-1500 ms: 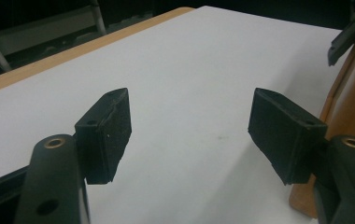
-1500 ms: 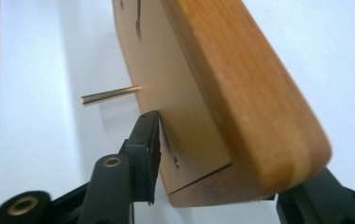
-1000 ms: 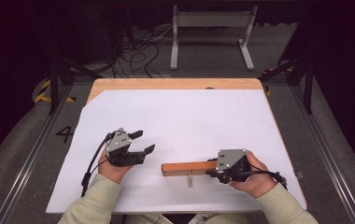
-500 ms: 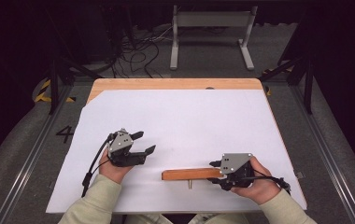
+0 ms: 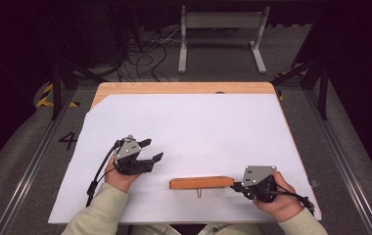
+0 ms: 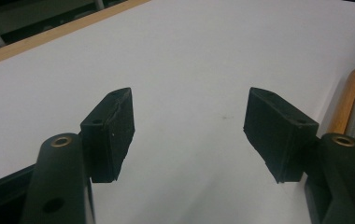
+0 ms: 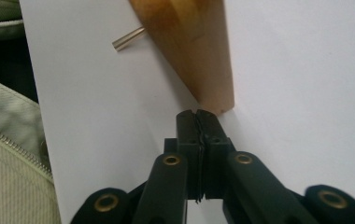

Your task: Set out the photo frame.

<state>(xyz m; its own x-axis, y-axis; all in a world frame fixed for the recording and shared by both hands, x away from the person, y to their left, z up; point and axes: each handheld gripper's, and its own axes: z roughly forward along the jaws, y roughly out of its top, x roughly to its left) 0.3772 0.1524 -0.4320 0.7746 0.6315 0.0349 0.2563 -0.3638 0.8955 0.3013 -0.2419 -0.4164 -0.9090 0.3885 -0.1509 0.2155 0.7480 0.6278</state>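
1. A person is sitting at a table [image 5: 184, 88] that is covered with a big white sheet [image 5: 198, 127], and is holding a black gripper in each hand.
2. A wooden block [image 5: 201, 182] is lying flat on the white sheet, near the person's edge of the table and a bit right of the middle.
3. A small metal pin [image 5: 198, 193] is sticking out of the block's near side, toward the person.
4. The right gripper [image 5: 236, 185] is sitting just at the right end of the block, low over the sheet.
5. In the right gripper view, the right gripper's two black jaws are pressing flat against each other, and nothing is sitting between them. They have just been closing.
6. The tips of those closed jaws are sitting right by the corner of the block [image 7: 194, 51]; I cannot tell if they are touching it.
7. The left gripper [image 5: 152, 150] is sitting well to the left of the block, apart from it.
8. In the left gripper view, the left gripper [image 6: 189, 128] is standing with its jaws wide apart, with just white sheet between them. They have just been closing a little.
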